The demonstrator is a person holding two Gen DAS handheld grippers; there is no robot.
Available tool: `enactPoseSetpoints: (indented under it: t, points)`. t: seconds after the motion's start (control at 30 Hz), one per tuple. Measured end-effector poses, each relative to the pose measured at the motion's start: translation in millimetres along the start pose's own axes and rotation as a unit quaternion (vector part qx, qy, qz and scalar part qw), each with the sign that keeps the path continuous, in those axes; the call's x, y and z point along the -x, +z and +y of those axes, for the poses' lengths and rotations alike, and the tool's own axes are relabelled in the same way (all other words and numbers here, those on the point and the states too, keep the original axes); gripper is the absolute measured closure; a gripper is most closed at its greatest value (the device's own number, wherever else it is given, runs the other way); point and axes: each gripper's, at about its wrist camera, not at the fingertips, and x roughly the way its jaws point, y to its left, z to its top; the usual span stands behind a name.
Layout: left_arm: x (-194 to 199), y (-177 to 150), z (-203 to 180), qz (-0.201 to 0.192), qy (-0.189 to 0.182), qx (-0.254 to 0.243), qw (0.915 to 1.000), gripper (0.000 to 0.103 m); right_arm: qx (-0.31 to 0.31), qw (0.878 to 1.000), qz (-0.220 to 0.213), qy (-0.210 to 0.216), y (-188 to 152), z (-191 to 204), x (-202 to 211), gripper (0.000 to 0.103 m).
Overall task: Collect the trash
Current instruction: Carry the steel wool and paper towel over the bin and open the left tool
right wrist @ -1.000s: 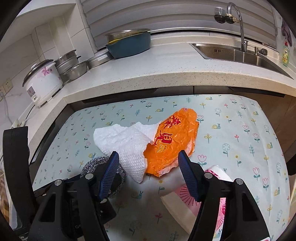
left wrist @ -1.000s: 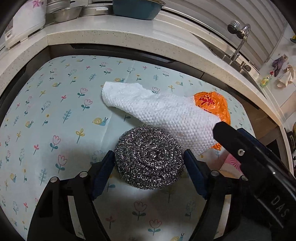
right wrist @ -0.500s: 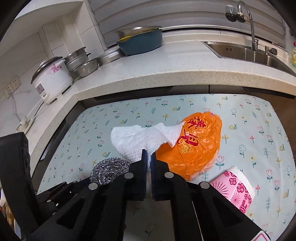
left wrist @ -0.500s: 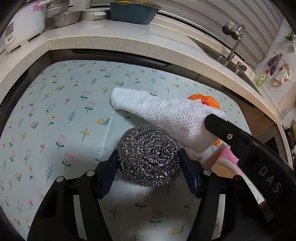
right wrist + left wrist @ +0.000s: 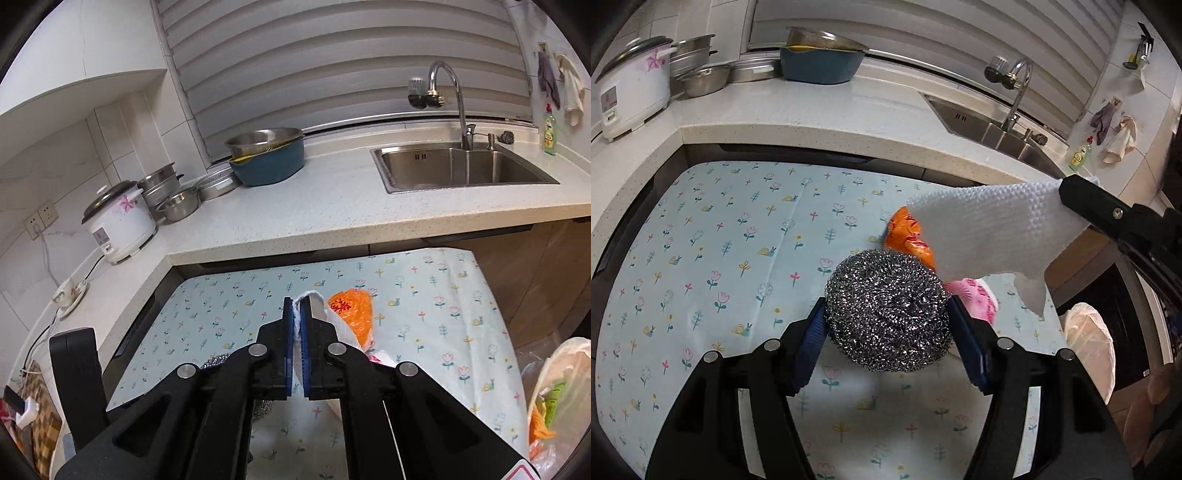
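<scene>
Both claws loaded, trash off the bench

Left claw (image 5: 886, 328) is clamped on the steel wool scourer (image 5: 888, 310); right claw (image 5: 295, 325) is pinched tight on the paper towel (image 5: 990, 229), dangling above the orange wrapper (image 5: 908, 236). Next I'd guess both get carried to the trash bag (image 5: 554, 398).

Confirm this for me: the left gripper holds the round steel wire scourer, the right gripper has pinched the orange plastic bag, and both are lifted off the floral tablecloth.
One detail is wrong. The right gripper has pinched the white embossed paper towel, not the orange plastic bag, which lies on the floral tablecloth; the left wrist view shows this. The left gripper does hold the round steel wire scourer, lifted.
</scene>
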Motion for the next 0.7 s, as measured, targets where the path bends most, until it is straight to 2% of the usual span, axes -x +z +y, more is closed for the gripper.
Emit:
enactPoseSetpoints:
  t: [0.33,0.7]
  points:
    - [31.2,-20.1,-87.8,-0.008,-0.030,-0.055,0.9980,0.041,-0.034,0.998,-0.035,-0.044,-7.5,-64.1,84.7,0.099]
    - [33.2,-54.6,-184.7,0.009,-0.064,-0.113,0.9915,0.041,-0.087,0.990,-0.055,-0.100,-35.1,-152.3,157.2,0.099]
